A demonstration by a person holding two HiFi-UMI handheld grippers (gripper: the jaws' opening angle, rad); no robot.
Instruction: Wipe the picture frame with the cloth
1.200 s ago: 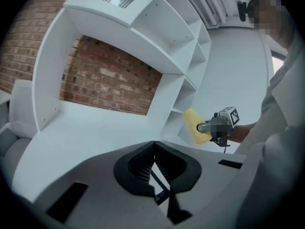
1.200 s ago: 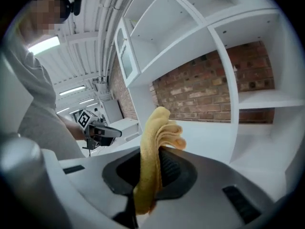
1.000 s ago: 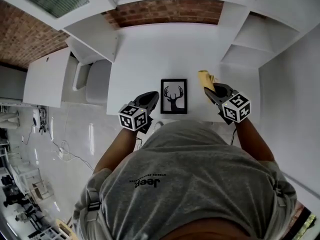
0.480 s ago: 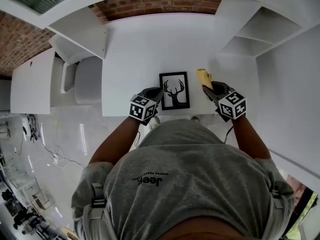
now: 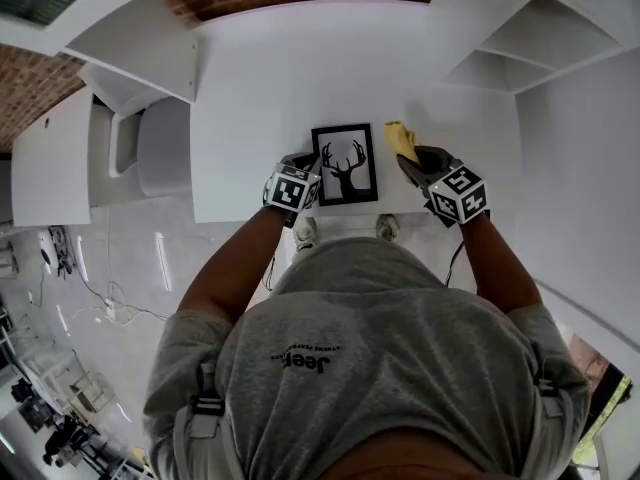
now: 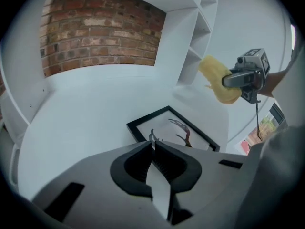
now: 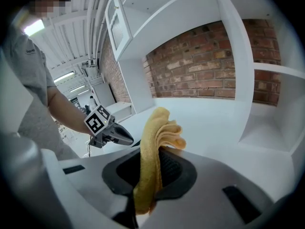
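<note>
Both have closed in mid-picture: left gripper [image 5: 312, 173], jaws together, at the black deer-print picture frame [image 5: 346, 164]; right gripper [image 5: 408, 164] clamps soft yellow cloth [image 5: 401, 139]; wiping looks imminent.

What is out of sight
The near edge of the picture frame [image 6: 183, 132] vanishes behind the left gripper [image 6: 152, 146]; the lower end of the cloth [image 7: 153, 142] is buried between the jaws of the right gripper [image 7: 151, 159].

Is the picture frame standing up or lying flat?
Lying flat: the picture frame rests face up on the white table, its antler print showing from above.
</note>
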